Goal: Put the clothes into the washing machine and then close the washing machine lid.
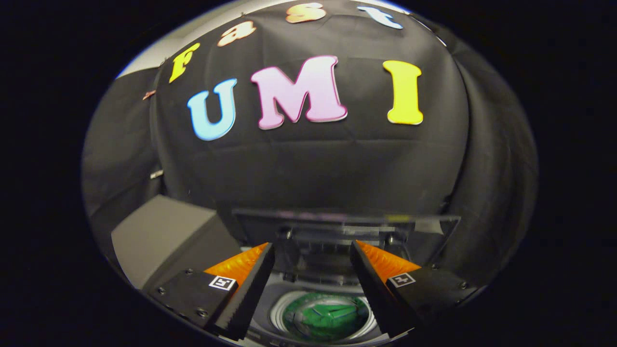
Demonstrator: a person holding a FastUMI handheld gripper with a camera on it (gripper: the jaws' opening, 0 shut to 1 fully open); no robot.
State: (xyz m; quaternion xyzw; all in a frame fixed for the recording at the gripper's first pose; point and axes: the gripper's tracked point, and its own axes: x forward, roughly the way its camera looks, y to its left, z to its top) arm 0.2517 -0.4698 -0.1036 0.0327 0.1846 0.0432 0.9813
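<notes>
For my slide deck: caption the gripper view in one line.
Open gripper poised above the washing machine, green clothes already in its drum, the lid upright behind, not yet closed.

Washer (308,284) below, lid (344,226) raised upright at the back, drum ring (279,313) open to view. Green cloth (328,315) lying inside the drum. Grey box (164,236) just beside the washer. Gripper (313,260) fingers spread apart over the opening, gripping nothing.
</notes>
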